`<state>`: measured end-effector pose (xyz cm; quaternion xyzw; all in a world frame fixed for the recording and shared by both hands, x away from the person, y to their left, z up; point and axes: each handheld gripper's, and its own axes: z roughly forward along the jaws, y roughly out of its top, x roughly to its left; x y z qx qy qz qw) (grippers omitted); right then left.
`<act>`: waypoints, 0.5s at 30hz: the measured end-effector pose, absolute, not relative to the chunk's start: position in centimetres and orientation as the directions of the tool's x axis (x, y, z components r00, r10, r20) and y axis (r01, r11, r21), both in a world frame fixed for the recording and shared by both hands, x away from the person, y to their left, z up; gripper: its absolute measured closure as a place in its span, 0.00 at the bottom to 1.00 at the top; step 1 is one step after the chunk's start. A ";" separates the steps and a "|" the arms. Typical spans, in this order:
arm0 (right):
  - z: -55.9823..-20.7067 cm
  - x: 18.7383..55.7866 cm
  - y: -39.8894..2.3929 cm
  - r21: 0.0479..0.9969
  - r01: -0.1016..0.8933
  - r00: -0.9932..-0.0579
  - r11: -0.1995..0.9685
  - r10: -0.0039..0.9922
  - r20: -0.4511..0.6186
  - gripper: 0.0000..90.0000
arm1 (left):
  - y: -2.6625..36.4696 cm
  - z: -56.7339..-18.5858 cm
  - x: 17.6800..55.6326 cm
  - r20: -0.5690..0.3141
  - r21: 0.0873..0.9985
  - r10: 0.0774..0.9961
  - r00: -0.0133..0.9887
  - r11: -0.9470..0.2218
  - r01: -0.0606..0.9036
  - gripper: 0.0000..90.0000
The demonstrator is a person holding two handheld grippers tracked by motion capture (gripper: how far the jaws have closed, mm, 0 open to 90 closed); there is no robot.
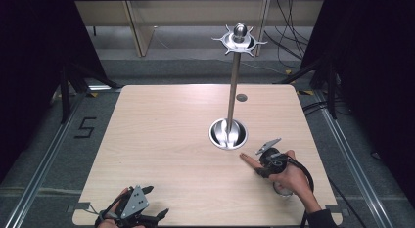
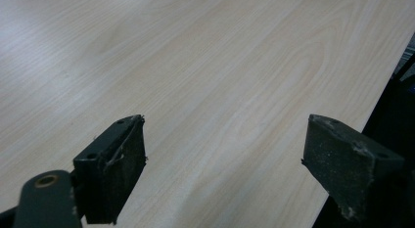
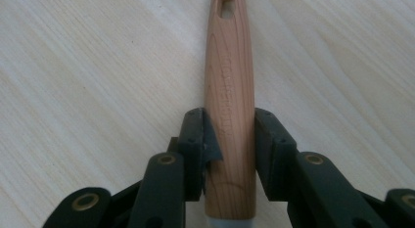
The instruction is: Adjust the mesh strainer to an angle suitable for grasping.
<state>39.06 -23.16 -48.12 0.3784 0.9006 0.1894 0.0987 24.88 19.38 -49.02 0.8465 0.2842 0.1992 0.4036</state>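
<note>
Your right gripper (image 3: 230,140) is closed on a wooden handle (image 3: 230,91): both pads press its 2 sides, and the handle runs straight out between the jaws over the desk (image 3: 73,66). A slot pierces the handle's far end, faint lettering runs along its face, and a pale grey part joins it at the near end, below the jaws. In the high view that gripper (image 1: 262,162) sits near the desk's right edge (image 1: 313,140), toward the near right corner, with the handle's tip (image 1: 247,159) pointing toward the round base of a metal stand (image 1: 228,133).

The stand's pole rises upright to a spiked ring and knob.

Your left gripper (image 2: 225,154) has its jaws wide apart with bare desk between them. It rests at the near left corner (image 1: 132,208).
</note>
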 end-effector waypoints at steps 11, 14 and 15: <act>-46.4 38.6 -24.2 0.521 0.610 -0.684 0.597 0.728 -0.034 0.77 | 19.4 -48.9 24.8 0.107 0.799 0.634 0.766 -0.513 0.313 0.17; -46.0 38.5 -24.8 0.583 0.602 -0.684 0.545 0.729 0.024 0.77 | 19.4 -48.9 24.8 0.110 0.802 0.635 0.765 -0.512 0.309 0.17; -45.9 38.4 -25.0 0.596 0.601 -0.678 0.533 0.735 0.027 0.77 | 19.3 -49.0 24.7 0.097 0.813 0.644 0.759 -0.491 0.313 0.17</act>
